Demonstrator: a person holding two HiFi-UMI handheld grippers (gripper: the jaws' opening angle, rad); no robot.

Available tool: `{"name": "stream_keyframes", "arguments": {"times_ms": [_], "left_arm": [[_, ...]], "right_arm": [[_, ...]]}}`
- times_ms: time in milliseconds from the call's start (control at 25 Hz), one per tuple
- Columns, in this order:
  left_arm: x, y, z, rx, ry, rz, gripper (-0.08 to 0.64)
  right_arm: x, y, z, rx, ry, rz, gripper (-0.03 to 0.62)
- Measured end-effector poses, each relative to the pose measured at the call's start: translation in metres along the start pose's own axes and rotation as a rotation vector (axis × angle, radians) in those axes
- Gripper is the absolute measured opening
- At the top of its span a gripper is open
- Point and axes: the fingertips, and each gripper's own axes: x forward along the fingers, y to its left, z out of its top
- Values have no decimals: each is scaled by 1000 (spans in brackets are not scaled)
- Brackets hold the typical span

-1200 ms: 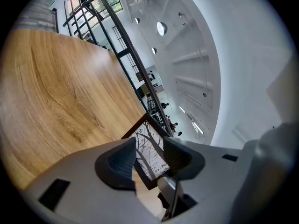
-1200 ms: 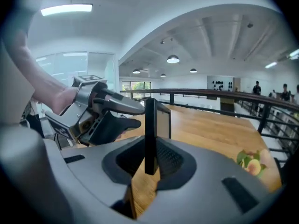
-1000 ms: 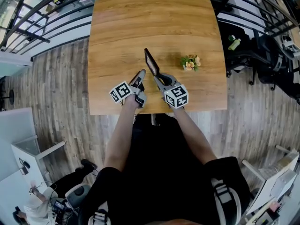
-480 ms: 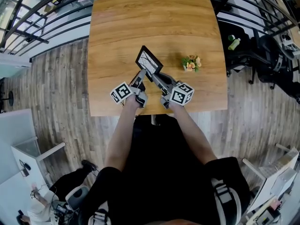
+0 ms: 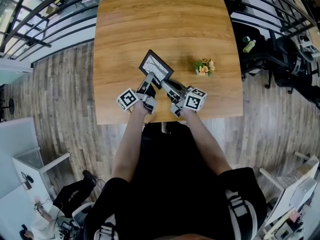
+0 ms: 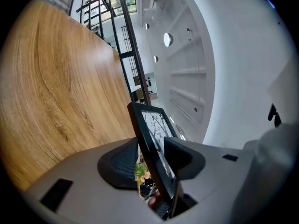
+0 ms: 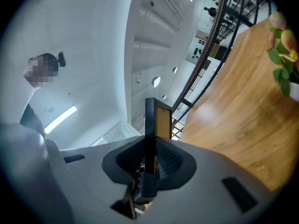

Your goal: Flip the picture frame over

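Note:
The black picture frame (image 5: pixel 156 67) hangs above the wooden table (image 5: pixel 150 24), tilted, with its line drawing facing up. My right gripper (image 5: pixel 167 86) is shut on its near edge; in the right gripper view both pads press the frame's (image 7: pixel 156 120) rim, with the tan backing showing. My left gripper (image 5: pixel 145 87) sits at the frame's near left corner. Its jaws have just been opening. In the left gripper view the frame (image 6: pixel 150 125) stands between them, close against the right pad (image 6: pixel 184 157), with a gap at the left pad.
A small pot of orange and yellow flowers (image 5: pixel 203 67) stands on the table right of the frame, seen too in the right gripper view as flowers (image 7: pixel 282 55). Black railings (image 5: pixel 45 19) run round the table's far side. Chairs (image 5: pixel 285 59) stand at the right.
The frame has turned from edge-on upright to picture side up and swung left. The right gripper rolled with it. The left gripper stayed at the frame's near left.

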Motion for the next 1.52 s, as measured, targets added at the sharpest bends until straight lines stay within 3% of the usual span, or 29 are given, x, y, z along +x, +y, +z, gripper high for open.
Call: {"name": "stream_keyframes", "arguments": {"times_ms": [120, 360, 640, 840, 1080, 1520], "left_arm": [[-6, -1, 2, -4, -30, -4, 150], [-8, -9, 5, -26, -56, -53, 116], [-5, -27, 5, 28, -45, -104, 98], [-6, -31, 2, 68, -20, -84, 91], [-13, -28, -3, 94, 11, -63, 86], [-17, -21, -10, 92, 47, -55, 84]], "right_arm": [[-3, 3, -3, 27, 2, 31, 78], [-11, 4, -11, 70, 16, 54, 77], [-15, 4, -17, 87, 35, 58, 81], [-19, -4, -26, 82, 74, 23, 119], [-26, -14, -28, 84, 50, -20, 167], [-42, -30, -13, 69, 1, -100, 149]]}}
